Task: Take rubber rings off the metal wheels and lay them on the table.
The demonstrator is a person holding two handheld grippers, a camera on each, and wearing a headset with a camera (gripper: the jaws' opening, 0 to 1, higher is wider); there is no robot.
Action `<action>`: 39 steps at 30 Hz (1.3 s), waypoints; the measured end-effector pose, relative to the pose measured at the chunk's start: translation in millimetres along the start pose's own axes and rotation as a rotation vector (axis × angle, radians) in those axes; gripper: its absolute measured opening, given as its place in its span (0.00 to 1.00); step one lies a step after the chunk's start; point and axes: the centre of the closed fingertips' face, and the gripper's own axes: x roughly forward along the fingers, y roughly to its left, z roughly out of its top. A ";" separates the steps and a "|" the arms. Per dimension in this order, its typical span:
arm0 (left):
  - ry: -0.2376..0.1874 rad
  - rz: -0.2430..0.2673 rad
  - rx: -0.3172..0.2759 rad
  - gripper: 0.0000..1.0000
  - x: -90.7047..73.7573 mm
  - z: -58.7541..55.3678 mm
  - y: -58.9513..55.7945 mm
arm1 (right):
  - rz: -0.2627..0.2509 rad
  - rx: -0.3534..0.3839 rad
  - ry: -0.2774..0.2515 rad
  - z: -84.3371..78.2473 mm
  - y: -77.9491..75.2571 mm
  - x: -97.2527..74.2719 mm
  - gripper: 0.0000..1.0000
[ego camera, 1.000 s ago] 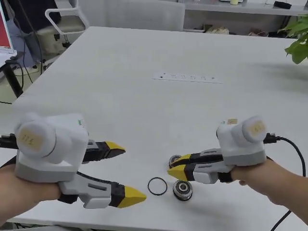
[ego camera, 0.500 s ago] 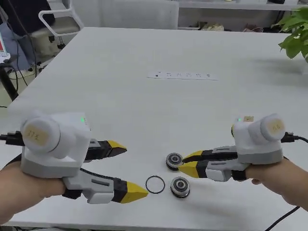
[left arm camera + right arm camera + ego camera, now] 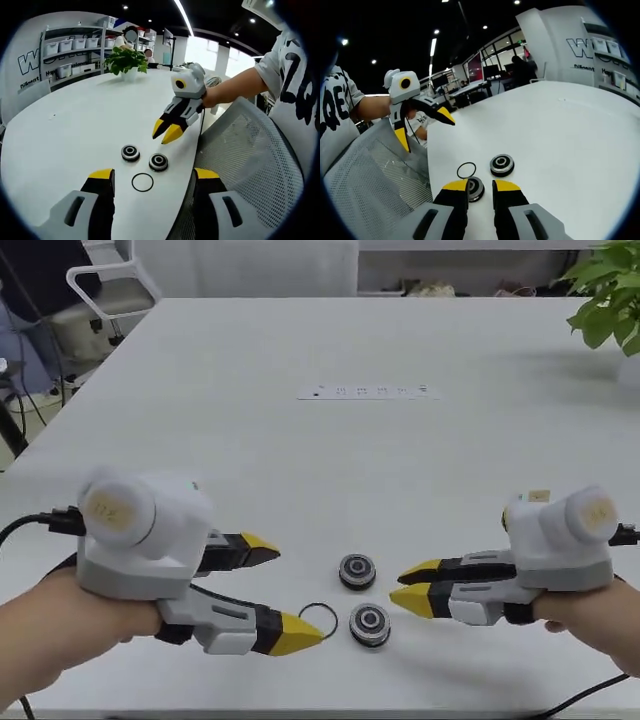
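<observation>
Two metal wheels with dark rims lie flat on the white table (image 3: 300,460), one (image 3: 357,571) behind the other (image 3: 369,623). A loose black rubber ring (image 3: 318,618) lies left of the near wheel. My left gripper (image 3: 288,590) is wide open, its lower tip over the ring's edge. My right gripper (image 3: 408,586) hovers just right of the wheels, its jaws a narrow gap apart and holding nothing. The left gripper view has the ring (image 3: 142,182), both wheels (image 3: 130,152) (image 3: 158,162) and the right gripper (image 3: 167,132). The right gripper view has a wheel (image 3: 502,164) and the ring (image 3: 466,170).
A flat white strip with sockets (image 3: 367,392) lies mid-table. A potted plant (image 3: 600,300) stands at the far right, a chair (image 3: 100,290) beyond the far left corner. A mesh chair back (image 3: 240,165) is close behind the table's near edge.
My right gripper has drawn back to the right, leaving the far wheel free on the table. My left gripper has shifted right, toward the ring.
</observation>
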 end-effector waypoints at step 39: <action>0.088 -0.089 0.019 0.45 53.1 -14.2 -9.1 | 0.037 -0.105 0.093 -41.0 3.9 14.0 0.17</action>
